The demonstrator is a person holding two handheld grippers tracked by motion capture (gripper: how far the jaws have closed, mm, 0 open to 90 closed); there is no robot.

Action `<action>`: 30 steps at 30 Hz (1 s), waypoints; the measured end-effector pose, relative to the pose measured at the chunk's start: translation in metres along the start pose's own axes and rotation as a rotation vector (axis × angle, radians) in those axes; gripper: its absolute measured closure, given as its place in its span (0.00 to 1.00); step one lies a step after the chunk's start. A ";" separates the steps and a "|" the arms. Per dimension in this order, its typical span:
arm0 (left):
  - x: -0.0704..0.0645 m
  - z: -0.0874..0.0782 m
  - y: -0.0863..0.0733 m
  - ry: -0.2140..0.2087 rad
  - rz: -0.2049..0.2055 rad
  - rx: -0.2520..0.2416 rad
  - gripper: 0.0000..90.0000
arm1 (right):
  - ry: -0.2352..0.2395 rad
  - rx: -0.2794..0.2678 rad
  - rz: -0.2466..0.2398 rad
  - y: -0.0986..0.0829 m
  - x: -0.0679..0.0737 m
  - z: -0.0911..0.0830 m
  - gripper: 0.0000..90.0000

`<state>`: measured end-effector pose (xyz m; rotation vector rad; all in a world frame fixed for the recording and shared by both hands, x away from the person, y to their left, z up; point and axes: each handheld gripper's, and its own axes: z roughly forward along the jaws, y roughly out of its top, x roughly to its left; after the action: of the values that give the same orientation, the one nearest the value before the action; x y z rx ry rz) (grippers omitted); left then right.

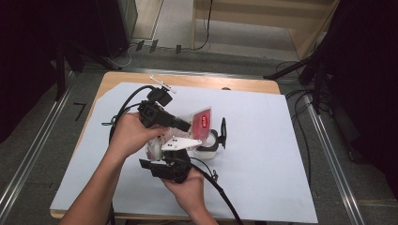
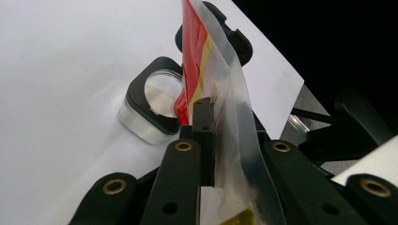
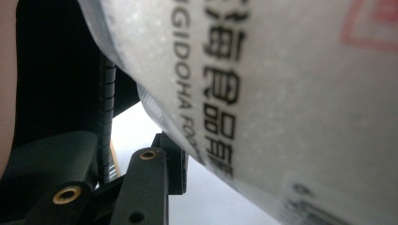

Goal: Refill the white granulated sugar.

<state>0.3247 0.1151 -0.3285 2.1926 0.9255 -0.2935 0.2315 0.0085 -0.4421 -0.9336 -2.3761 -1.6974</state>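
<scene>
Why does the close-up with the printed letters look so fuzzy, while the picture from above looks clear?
In the right gripper view the bag sits almost against the lens, so its print blurs. The left gripper view keeps the bag's edge fairly sharp, with glare on the clear container. The high view is evenly lit on the table, dark around it.

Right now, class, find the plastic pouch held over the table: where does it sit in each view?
High view: pouch at centre, between both grippers.
Left gripper view: upright at centre, clamped.
Right gripper view: fills the right, printed side showing.
Shared landmark: white table sheet.
</scene>
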 end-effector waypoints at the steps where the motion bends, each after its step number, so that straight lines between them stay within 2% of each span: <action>1: 0.000 0.000 0.000 -0.002 -0.003 0.001 0.92 | -0.001 0.001 -0.003 0.000 0.000 0.000 0.71; 30: 0.000 0.000 0.000 0.001 -0.006 0.000 0.92 | -0.005 0.002 -0.005 0.000 0.000 0.002 0.70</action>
<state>0.3247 0.1152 -0.3292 2.1900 0.9325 -0.2953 0.2318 0.0102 -0.4428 -0.9332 -2.3850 -1.6967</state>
